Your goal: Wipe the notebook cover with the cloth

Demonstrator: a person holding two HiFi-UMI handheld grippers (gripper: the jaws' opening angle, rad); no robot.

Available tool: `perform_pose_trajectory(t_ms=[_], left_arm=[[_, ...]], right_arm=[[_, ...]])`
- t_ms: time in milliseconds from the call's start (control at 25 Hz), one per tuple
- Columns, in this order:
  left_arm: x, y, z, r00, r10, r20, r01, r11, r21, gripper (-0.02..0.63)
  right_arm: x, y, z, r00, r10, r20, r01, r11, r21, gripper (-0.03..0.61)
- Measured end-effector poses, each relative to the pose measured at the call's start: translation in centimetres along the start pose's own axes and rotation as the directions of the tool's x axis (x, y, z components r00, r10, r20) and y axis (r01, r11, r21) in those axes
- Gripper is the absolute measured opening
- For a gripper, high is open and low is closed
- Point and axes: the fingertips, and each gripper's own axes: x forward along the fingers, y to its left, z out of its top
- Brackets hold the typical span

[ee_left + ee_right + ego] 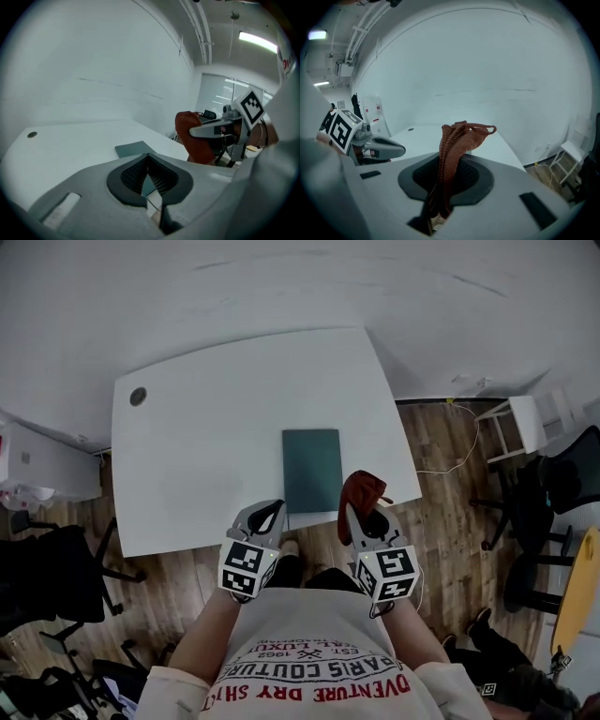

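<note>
A dark green notebook (312,470) lies flat near the front edge of the white table (206,446); in the left gripper view the notebook (133,148) shows just past the jaws. My right gripper (361,514) is shut on a reddish-brown knitted cloth (364,488), at the notebook's near right corner. In the right gripper view the cloth (457,140) rises bunched out of my right gripper (445,171). My left gripper (265,518) hovers at the table's front edge, left of the notebook, jaws together on nothing. In its own view, my left gripper (148,174) faces the cloth (190,136).
A round cable hole (138,396) sits at the table's far left corner. Dark office chairs (47,568) stand on the wooden floor to the left. To the right are a white stool (520,423), a black chair (562,484) and a cable (459,451).
</note>
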Motion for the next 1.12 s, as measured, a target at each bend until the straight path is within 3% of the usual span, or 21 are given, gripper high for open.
perform_pose_trajectory(t_ms=[200,480,720,920,1120], left_arm=[[3.2,0.6,-4.9,0.992,-0.038,-0.125,0.029,0.997,-0.067,0.009],[7.2,0.6,-9.3,0.962,-0.107,-0.25,0.061,0.98,-0.188,0.009],[7.8,0.6,-10.2,0.951,-0.124,-0.284,0.066,0.976,-0.206,0.009],[7.8,1.0,-10.3,0.952,-0.111,-0.284,0.023,0.954,-0.298,0.009],[8.0,0.9,-10.3,0.956,-0.092,-0.278,-0.007,0.941,-0.337,0.009]], right_arm=[[3.0,0.3,-1.3,0.997,0.038,-0.062,-0.036,0.999,0.026,0.075],[6.2,0.3,-3.8,0.982,0.104,-0.158,-0.097,0.994,0.055,0.075],[8.2,0.9,-4.0,0.973,0.145,-0.179,-0.138,0.989,0.052,0.075],[10.5,1.8,-3.0,0.966,0.187,-0.181,-0.188,0.982,0.01,0.075],[15.2,2.7,-1.8,0.957,0.221,-0.19,-0.231,0.972,-0.031,0.075]])
